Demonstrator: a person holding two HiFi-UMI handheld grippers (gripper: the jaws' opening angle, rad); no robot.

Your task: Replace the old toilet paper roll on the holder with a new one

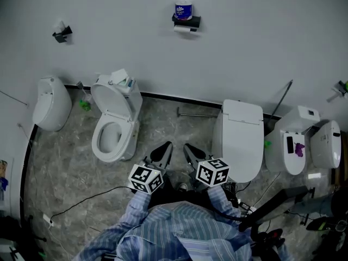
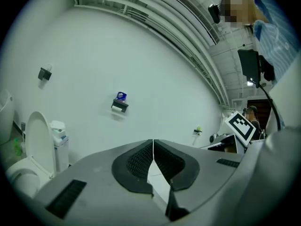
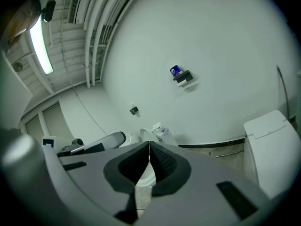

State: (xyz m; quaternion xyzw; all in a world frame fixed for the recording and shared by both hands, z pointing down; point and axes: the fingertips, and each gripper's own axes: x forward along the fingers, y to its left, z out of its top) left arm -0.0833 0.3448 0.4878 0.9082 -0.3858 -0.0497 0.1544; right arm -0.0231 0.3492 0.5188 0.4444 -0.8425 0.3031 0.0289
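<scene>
Left gripper [image 2: 153, 141] and right gripper [image 3: 149, 145] closed, empty; wrapped roll [image 1: 184, 10] seemingly atop holder [image 1: 187, 22].

Black holder [image 1: 191, 22] was mounted high on the pale wall [image 1: 261, 31], shelf level. A new roll [image 1: 184, 10] in blue-and-white wrap stood upright on the shelf top, towards its left end. The old roll [image 1: 182, 30], white, hung lying crosswise just under the shelf. Amount of paper left on it could not be told.

Two grippers [image 1: 167, 145] [image 1: 187, 146], three wall holders [image 1: 62, 34] [image 1: 187, 22] [image 1: 341, 87], one blue-wrapped roll [image 1: 184, 10], one toilet with its lid up [image 1: 111, 125]
</scene>
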